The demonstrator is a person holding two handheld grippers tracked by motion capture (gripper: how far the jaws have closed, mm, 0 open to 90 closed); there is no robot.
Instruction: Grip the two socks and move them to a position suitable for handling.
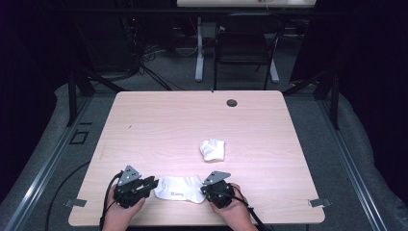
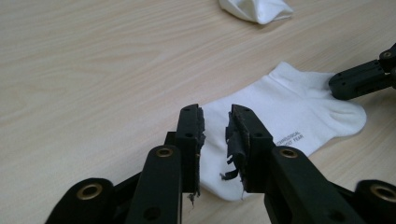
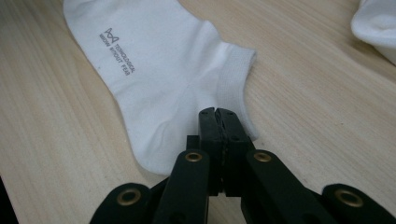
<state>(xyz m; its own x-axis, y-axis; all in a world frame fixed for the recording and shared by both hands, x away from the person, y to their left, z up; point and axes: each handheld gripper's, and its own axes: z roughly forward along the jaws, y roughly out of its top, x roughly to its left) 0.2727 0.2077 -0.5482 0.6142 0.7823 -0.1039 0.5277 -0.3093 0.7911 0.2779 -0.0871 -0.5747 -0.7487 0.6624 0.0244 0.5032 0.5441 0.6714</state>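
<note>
- Two white socks lie on the wooden table: a flat sock at the near edge between the grippers, and a bunched sock a little farther in, well apart from both claws.
- Flat sock: thin knit, limp and very light by the look of it; it will likely drape and fold wherever it is lifted, and slide readily on the smooth tabletop.
- Left gripper sits at the toe end with its jaws parted a narrow way; the toe lies between them, yet the pads do not press on it.
- Right gripper has its jaws closed together at the heel and cuff end; whether fabric is pinched there, I cannot tell.
- Best holds, I judge, are the ribbed cuff and the toe tip, the two ends, so the sock hangs or stretches straight.
- Worn pads on the left claw look frayed; a shallow pinch of fabric may slip.
</note>
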